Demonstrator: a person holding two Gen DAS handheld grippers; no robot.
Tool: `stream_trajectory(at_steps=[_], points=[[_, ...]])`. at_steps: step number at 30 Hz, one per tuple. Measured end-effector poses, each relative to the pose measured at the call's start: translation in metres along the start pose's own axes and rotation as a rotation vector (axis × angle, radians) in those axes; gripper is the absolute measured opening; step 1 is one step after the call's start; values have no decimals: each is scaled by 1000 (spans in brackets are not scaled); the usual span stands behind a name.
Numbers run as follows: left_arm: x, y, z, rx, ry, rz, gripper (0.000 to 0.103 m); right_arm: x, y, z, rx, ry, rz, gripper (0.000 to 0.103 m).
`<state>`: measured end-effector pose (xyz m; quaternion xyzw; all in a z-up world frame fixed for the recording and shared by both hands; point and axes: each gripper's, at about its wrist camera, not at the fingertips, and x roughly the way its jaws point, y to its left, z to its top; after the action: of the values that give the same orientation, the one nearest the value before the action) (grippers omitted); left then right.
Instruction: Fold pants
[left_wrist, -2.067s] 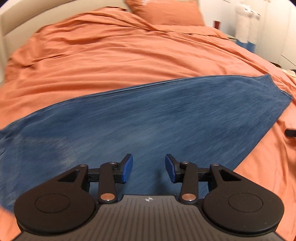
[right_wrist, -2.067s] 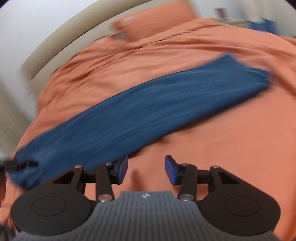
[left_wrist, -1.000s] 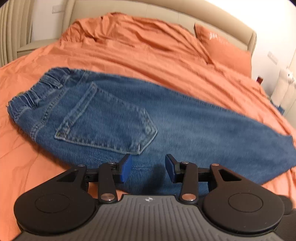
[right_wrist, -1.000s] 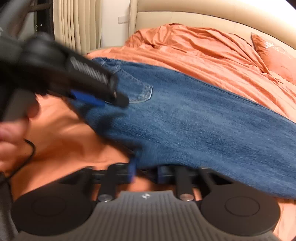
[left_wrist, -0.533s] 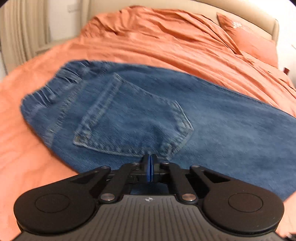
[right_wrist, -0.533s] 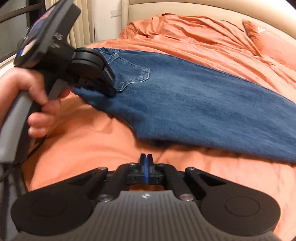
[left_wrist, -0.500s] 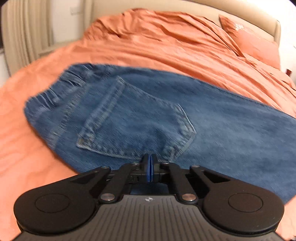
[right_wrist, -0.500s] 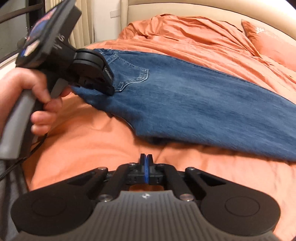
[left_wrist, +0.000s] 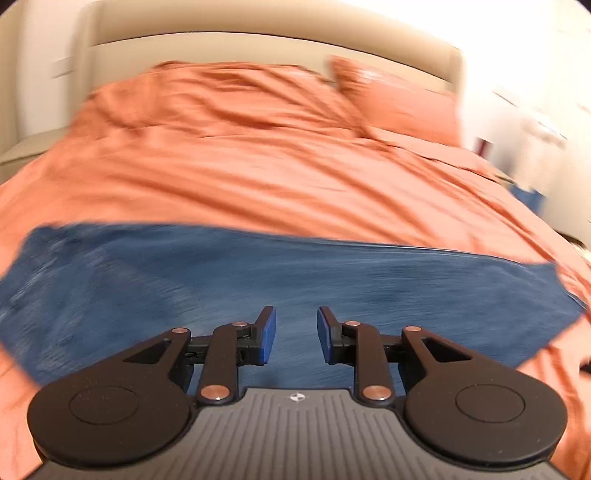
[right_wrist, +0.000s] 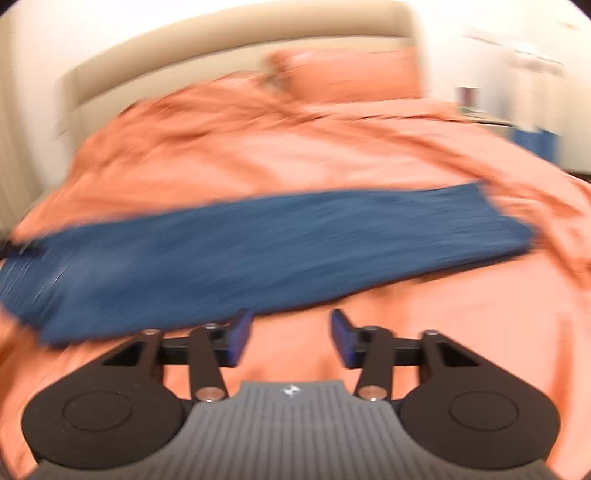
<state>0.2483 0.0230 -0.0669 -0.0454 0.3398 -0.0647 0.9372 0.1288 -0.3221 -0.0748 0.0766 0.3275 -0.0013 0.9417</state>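
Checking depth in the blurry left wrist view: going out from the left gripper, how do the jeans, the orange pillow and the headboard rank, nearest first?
From the left gripper, jaws opening, nothing between:
1. Jeans, directly ahead.
2. Orange pillow, far right.
3. Headboard, along the back.

Pants (left_wrist: 288, 280) spread lengthwise across the near part of the bed (left_wrist: 258, 177), waist end at left, leg end at right. Behind them, rumpled bedding, then a pillow (left_wrist: 402, 107) at far right against the headboard (left_wrist: 266, 48). Left hand-held gripper (left_wrist: 296, 334) above the pants' middle; right hand-held gripper (right_wrist: 291, 338) above bare bedding just before their near edge.
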Motion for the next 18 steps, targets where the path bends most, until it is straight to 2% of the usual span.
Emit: stream_trajectory(at_steps=[3, 7, 11, 15, 18], points=[[23, -46, 10, 126, 19, -42, 31, 1, -70, 21, 146, -18, -82, 55], [60, -97, 14, 218, 60, -112, 32, 19, -146, 34, 324, 20, -133, 55], [106, -137, 16, 261, 103, -176, 33, 43, -211, 39, 518, 26, -95, 55], [153, -178, 14, 297, 144, -265, 36, 76, -261, 40, 758, 41, -1, 57], [184, -205, 13, 360, 151, -263, 36, 96, -286, 32, 904, 31, 52, 54]])
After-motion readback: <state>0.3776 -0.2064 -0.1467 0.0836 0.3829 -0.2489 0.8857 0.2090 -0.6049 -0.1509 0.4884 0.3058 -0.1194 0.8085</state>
